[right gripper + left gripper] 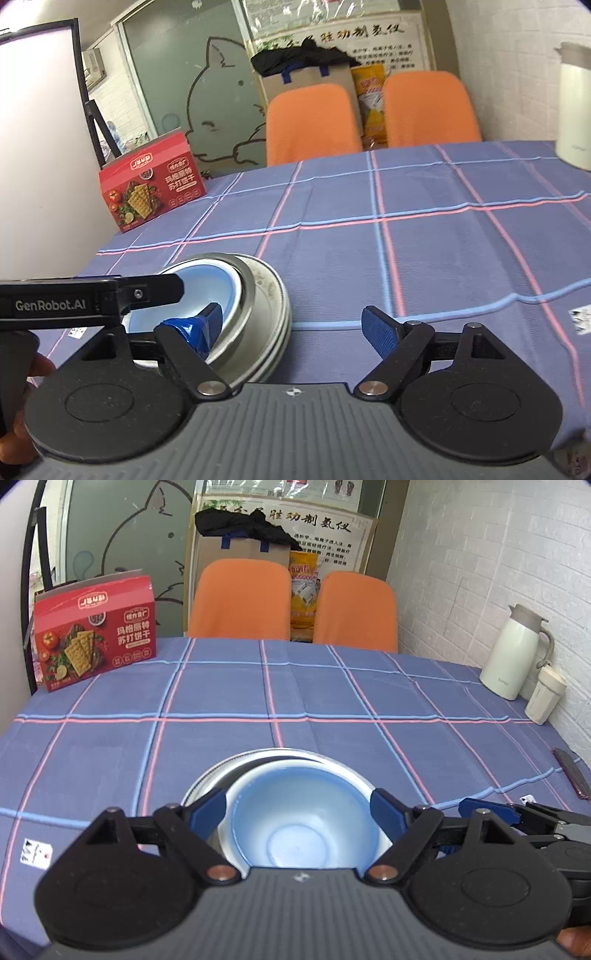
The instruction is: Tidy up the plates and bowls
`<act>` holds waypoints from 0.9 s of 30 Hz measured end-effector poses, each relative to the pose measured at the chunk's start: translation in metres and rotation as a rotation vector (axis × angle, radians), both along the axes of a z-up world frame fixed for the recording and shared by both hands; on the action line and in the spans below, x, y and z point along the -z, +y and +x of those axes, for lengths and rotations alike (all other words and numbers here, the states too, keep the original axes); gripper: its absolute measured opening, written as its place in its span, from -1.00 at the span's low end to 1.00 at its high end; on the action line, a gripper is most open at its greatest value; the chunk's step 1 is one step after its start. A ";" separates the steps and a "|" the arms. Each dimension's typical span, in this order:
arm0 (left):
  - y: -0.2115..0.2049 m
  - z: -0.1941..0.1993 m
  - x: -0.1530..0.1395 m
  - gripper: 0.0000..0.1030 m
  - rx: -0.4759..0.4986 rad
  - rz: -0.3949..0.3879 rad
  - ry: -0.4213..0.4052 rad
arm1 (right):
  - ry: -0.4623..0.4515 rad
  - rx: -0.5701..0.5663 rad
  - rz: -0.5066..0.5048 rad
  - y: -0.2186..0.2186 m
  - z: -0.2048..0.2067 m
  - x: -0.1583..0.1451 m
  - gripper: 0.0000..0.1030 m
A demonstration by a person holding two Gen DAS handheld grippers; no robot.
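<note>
A pale blue plastic bowl [304, 825] sits nested inside a shiny round steel bowl [258, 291], and that steel bowl appears to rest on a stack of flat metal plates [282, 332] whose rims show beneath it. The whole stack stands on the counter [295, 686], covered in a blue checked cloth with pink and light-blue lines, close to its near edge and toward the near-left corner as the right wrist view shows it.

The left tongs [303, 812] are spread wide, one blue pad on each side of the blue bowl's rim, above it and gripping nothing. That straddling pose suits either setting the bowl down into the stack or closing on it; which one cannot be told from here. The right tongs [291, 325] are likewise wide open and empty, held just to the right of the stack, probably parked clear so the left side can work.

Nesting smaller into larger looks like the point of the arrangement, and the stack seems largely built.

A red cracker box [94, 631] stands at the far-left corner, a cream thermos jug [517, 653] and a small cream cup [546, 694] along the right edge, well apart from the stack. Two orange chairs [240, 598] sit beyond the far edge.
</note>
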State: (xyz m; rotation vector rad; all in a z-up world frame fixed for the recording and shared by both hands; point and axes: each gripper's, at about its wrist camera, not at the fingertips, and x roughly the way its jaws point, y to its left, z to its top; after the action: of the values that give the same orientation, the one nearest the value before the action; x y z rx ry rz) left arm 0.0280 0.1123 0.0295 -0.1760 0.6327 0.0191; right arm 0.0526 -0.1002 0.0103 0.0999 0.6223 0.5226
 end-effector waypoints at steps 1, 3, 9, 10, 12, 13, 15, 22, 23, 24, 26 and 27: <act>-0.003 -0.006 -0.001 0.62 -0.001 -0.003 -0.012 | -0.016 0.008 0.003 -0.004 -0.006 -0.001 0.35; -0.009 -0.020 -0.002 0.63 -0.005 -0.006 -0.038 | -0.040 0.025 0.009 -0.012 -0.020 -0.002 0.35; -0.034 -0.055 0.007 0.63 0.002 0.069 -0.048 | -0.059 0.084 0.067 -0.036 -0.052 0.004 0.35; -0.039 -0.059 0.010 0.63 0.003 0.095 -0.044 | -0.061 0.093 0.074 -0.039 -0.055 0.005 0.35; -0.048 -0.067 0.013 0.63 -0.004 0.142 -0.046 | -0.065 0.110 0.081 -0.043 -0.059 0.005 0.36; -0.052 -0.070 0.014 0.63 -0.005 0.161 -0.053 | -0.069 0.115 0.084 -0.045 -0.060 0.005 0.36; -0.058 -0.075 0.015 0.63 -0.007 0.190 -0.067 | -0.073 0.122 0.085 -0.047 -0.063 0.005 0.36; -0.078 -0.079 0.017 0.64 0.042 0.199 -0.070 | -0.062 0.165 0.100 -0.063 -0.068 0.012 0.36; -0.080 -0.078 0.018 0.64 0.049 0.199 -0.065 | -0.055 0.172 0.108 -0.066 -0.068 0.014 0.36; -0.082 -0.078 0.019 0.64 0.054 0.197 -0.062 | -0.047 0.178 0.116 -0.068 -0.066 0.015 0.36; -0.085 -0.075 0.021 0.64 0.061 0.200 -0.052 | -0.028 0.192 0.128 -0.076 -0.064 0.018 0.36; -0.087 -0.073 0.021 0.64 0.062 0.202 -0.050 | -0.018 0.196 0.130 -0.077 -0.062 0.019 0.36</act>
State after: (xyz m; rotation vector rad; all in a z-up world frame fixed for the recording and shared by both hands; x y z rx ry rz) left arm -0.0455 0.0253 0.0081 0.0386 0.5827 0.0182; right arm -0.0098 -0.1772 -0.0090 0.2754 0.5536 0.3734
